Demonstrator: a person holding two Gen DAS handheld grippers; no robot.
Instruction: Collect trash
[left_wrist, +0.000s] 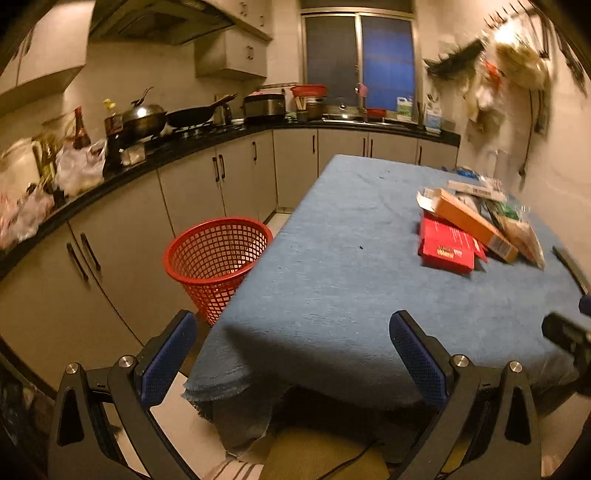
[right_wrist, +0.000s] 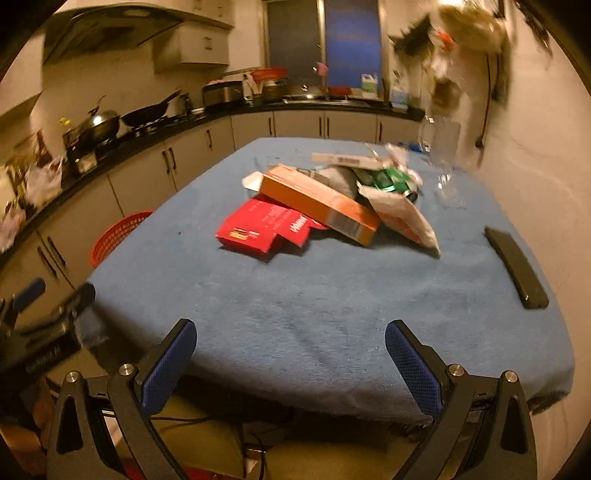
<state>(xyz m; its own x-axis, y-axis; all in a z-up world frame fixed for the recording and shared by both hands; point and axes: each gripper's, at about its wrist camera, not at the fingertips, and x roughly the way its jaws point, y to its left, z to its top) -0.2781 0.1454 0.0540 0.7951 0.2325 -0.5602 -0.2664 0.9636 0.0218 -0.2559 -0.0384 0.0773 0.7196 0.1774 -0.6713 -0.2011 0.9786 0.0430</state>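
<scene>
- Dim kitchen light fell on a blue cloth-covered table (right_wrist: 295, 295), with dark countertops and grey cabinets running along the left wall and the far wall.
- On the table's far right part lay a heap of trash: a red carton (right_wrist: 258, 230) lowest and nearest, an orange box (right_wrist: 321, 203) resting across it, a white pouch (right_wrist: 402, 218) and some green wrapping (right_wrist: 388, 182) behind (the rest was too blurred to name).
- The orange box's long axis ran from far-left to near-right in the right wrist view.
- A red mesh basket (left_wrist: 218, 258) stood on the floor against the table's left edge, well apart from the heap.
- The right gripper (right_wrist: 290, 354) hung over the near table edge, fingers spread wide and empty, with the heap straight ahead.
- The left gripper (left_wrist: 293, 347) was likewise spread and empty; the heap lay ahead and off to its right, the basket ahead-left.
- Judged from this, the right gripper was the nearer to the trash, and the left the nearer to the basket.
- A dark flat phone-like slab (right_wrist: 517, 266) lay apart on the right.
</scene>
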